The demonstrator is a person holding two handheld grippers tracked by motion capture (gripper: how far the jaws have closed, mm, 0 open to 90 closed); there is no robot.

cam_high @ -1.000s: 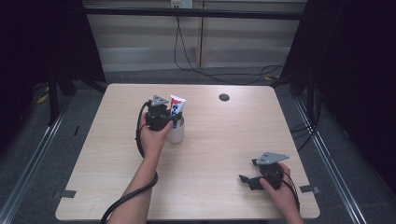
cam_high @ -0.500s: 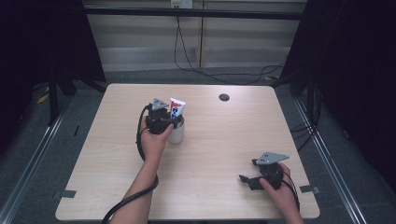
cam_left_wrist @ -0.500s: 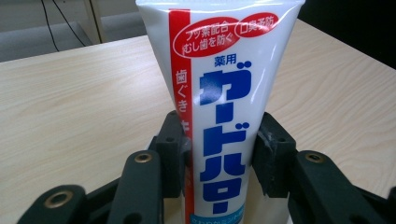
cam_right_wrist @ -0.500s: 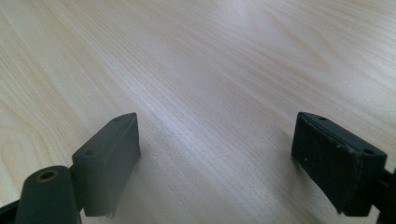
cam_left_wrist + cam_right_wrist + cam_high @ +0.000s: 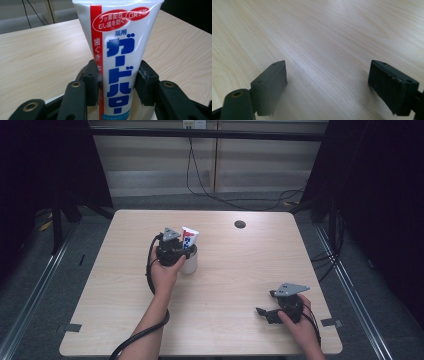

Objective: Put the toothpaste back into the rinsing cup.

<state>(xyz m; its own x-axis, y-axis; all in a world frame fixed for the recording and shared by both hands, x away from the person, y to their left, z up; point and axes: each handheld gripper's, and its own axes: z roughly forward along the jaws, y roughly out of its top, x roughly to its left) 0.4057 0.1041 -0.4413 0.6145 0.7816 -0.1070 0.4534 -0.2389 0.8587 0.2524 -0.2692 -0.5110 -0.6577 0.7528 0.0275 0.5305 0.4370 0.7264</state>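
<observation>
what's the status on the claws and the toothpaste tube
Left claw shut on toothpaste tube, tube upright in white cup. Right claw open, empty, low over table. Nothing in the way.

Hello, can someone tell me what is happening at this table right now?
A person works with tongs in each hand at a wooden table. The left tongs are shut on a white toothpaste tube, which stands upright in a white cup. The right tongs rest open near the table's front right corner, with nothing between the jaws.
</observation>
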